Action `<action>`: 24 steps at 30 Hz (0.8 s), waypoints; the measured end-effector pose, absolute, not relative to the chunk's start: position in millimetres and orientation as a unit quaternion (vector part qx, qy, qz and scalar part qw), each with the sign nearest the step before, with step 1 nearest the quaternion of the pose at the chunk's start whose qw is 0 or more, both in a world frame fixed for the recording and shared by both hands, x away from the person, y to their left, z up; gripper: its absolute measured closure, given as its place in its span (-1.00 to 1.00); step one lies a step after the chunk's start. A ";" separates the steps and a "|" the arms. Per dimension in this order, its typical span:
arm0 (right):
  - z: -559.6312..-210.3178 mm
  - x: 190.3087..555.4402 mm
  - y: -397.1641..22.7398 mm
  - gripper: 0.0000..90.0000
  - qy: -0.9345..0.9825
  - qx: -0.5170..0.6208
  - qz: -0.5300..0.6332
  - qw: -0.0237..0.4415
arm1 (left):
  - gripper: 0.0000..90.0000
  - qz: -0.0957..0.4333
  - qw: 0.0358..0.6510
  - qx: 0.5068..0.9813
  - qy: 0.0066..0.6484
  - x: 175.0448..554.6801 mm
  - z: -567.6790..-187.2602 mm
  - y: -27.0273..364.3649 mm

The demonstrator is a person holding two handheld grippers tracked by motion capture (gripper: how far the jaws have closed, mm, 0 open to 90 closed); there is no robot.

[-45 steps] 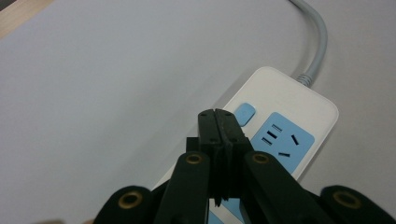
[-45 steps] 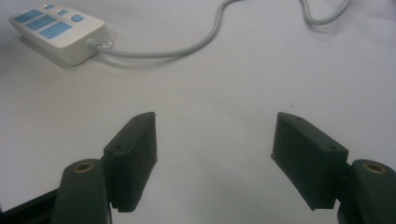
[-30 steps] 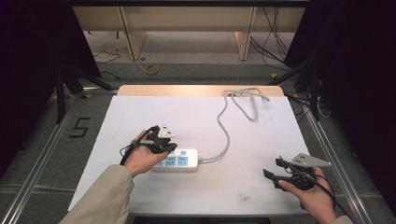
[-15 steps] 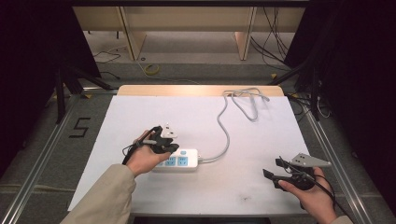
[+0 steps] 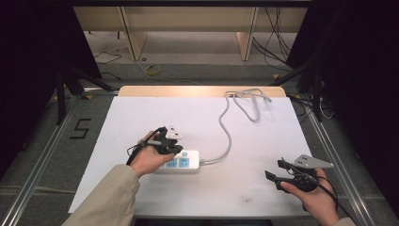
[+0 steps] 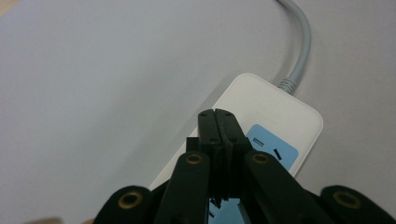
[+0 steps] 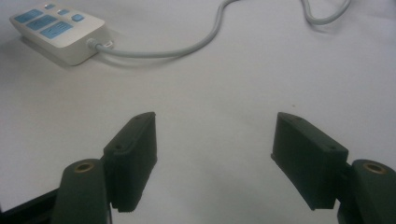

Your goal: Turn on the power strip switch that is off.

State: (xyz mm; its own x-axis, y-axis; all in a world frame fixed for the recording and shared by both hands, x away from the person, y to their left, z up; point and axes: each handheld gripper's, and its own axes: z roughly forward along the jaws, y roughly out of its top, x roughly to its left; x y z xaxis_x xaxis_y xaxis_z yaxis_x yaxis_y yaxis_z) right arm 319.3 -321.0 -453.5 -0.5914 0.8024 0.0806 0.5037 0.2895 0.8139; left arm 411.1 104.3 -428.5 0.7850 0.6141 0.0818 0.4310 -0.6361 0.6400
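Note:
A white power strip (image 5: 184, 163) with blue socket panels lies on the white table top (image 5: 141, 113), a little left of centre. Its grey cable (image 5: 229, 136) runs to the far edge and loops there. My left gripper (image 5: 174, 149) hovers at the strip's left end. In the left gripper view the left gripper (image 6: 218, 117) is shut with nothing between the jaws, its tip just above the power strip (image 6: 275, 116) beside a blue socket panel (image 6: 273, 149). Whether it touches the strip I cannot tell. My right gripper (image 5: 274, 169) stands open near the front right. In the right gripper view the right gripper (image 7: 215, 154) holds nothing.
The right gripper view shows the power strip (image 7: 56, 30) far off at the upper left, with its cable (image 7: 187, 46) curving away. A wooden strip (image 5: 202, 91) edges the table's far side. More cables (image 5: 270, 47) lie on the floor beyond.
My left gripper has crept slightly to the right over the strip's end. The right gripper has stayed where it was.

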 end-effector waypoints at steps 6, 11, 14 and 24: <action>-453.5 319.2 -320.9 -0.31 0.784 0.416 0.426 0.175 | 0.99 0.148 0.307 0.895 0.289 412.4 -429.0 101.1; -453.5 319.1 -321.0 -0.31 0.783 0.417 0.426 0.175 | 0.99 0.145 0.306 0.896 0.288 413.2 -429.1 99.4; -453.5 319.2 -320.9 -0.31 0.784 0.417 0.426 0.175 | 0.99 0.144 0.306 0.896 0.288 413.7 -429.4 98.0; -453.6 319.0 -321.0 -0.31 0.784 0.417 0.426 0.174 | 0.99 0.142 0.299 0.901 0.282 415.8 -431.0 92.8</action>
